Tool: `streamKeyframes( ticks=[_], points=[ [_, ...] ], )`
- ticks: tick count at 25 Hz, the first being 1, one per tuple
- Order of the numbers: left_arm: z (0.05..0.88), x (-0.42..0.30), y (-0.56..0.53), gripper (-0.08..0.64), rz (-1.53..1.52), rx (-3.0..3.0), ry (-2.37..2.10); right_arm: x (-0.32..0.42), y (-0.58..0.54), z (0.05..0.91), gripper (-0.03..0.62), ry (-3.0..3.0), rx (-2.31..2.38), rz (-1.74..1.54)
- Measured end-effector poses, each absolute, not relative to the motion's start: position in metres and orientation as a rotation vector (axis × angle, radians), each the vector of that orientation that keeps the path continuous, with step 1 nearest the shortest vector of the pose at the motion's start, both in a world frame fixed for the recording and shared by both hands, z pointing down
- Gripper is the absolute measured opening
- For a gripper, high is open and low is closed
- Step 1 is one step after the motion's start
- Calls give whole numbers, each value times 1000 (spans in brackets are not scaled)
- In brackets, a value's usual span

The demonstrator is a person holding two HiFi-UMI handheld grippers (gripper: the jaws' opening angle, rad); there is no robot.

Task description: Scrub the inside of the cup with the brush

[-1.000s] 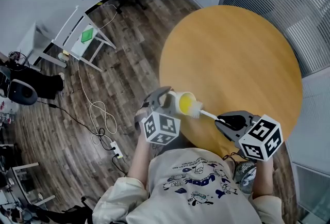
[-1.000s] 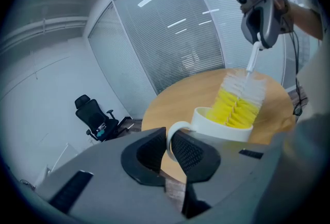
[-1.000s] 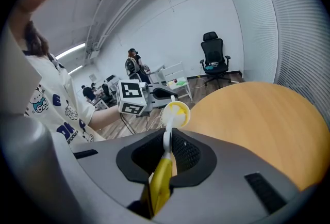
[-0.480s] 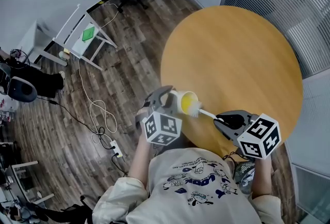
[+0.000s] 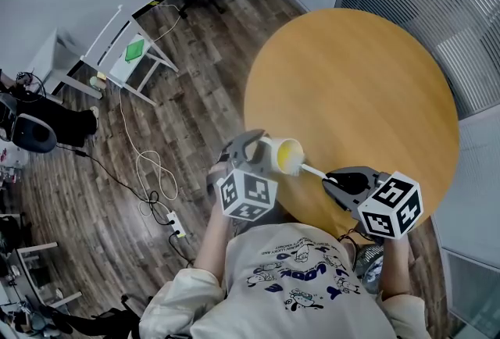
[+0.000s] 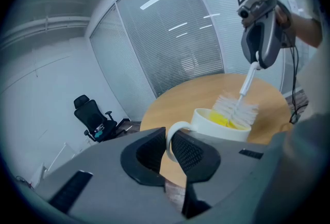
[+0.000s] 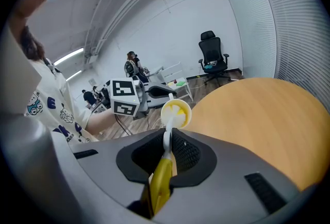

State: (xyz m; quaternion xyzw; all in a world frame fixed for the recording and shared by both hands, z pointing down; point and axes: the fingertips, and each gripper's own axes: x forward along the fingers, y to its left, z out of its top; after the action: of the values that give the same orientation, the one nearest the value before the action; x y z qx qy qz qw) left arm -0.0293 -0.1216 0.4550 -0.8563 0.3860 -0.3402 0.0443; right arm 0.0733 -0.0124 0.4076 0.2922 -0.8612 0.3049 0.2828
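Clamping shut at lower centre, the left tongs [image 5: 248,148] grip the loop handle of the white, yellow-lined cup [image 5: 285,155], tipped sideways at the lower-left edge of the round wooden tabletop [image 5: 351,80]. The white-bristled brush [image 5: 311,170] sits head-first in its mouth, its yellow grip pinched tight by the right tongs [image 5: 337,183]. The step probably goes best by bracing the cup firmly and twisting the bristles against wall and bottom.

Head view: overhead, steeply down onto round wooden counter [image 5: 367,80], its near edge. Left and right gripper views: close, facing each other; all three share white yellow-lined cup [image 6: 219,127].
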Motion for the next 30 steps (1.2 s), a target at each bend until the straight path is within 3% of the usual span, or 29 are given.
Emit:
streamKeyframes(
  ticks=[30],
  points=[
    [461, -42, -124, 38, -1083, -2597, 1182, 83, -18, 395, 48, -2306, 841, 815]
  ],
)
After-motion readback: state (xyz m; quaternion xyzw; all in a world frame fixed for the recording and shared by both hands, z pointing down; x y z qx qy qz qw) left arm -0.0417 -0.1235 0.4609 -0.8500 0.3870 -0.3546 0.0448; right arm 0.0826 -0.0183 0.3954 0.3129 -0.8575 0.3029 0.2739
